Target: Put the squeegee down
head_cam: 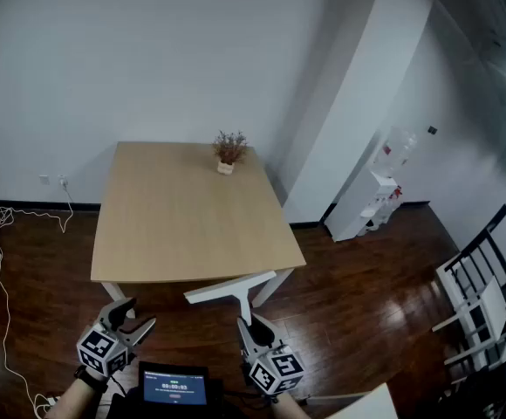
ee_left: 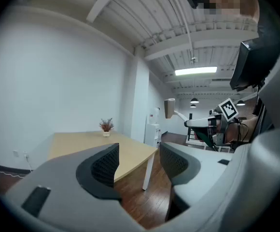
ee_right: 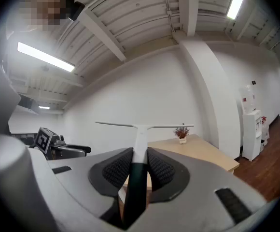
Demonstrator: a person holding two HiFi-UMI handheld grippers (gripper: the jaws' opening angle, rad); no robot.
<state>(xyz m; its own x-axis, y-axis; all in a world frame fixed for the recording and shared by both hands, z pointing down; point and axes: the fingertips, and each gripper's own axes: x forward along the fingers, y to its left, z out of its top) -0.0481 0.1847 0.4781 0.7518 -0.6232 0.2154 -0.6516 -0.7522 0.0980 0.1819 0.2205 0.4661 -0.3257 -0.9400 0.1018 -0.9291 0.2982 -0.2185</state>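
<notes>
A white T-shaped squeegee (head_cam: 238,286) is held up in front of the near edge of the wooden table (head_cam: 183,225), above the floor. My right gripper (head_cam: 253,326) is shut on its handle. In the right gripper view the dark handle (ee_right: 134,187) passes between the pads and the white blade (ee_right: 142,126) stands across the top. My left gripper (head_cam: 138,314) hangs open to the left with nothing in it. In the left gripper view its jaws (ee_left: 139,162) frame the table corner and bare floor, and the squeegee (ee_left: 170,108) shows at the right.
A small potted plant (head_cam: 229,152) stands at the table's far edge. A water dispenser (head_cam: 382,186) is by the white pillar at the right. A black chair and white rack (head_cam: 480,291) are at far right. Cables (head_cam: 9,225) trail at left. A screen (head_cam: 174,385) sits below.
</notes>
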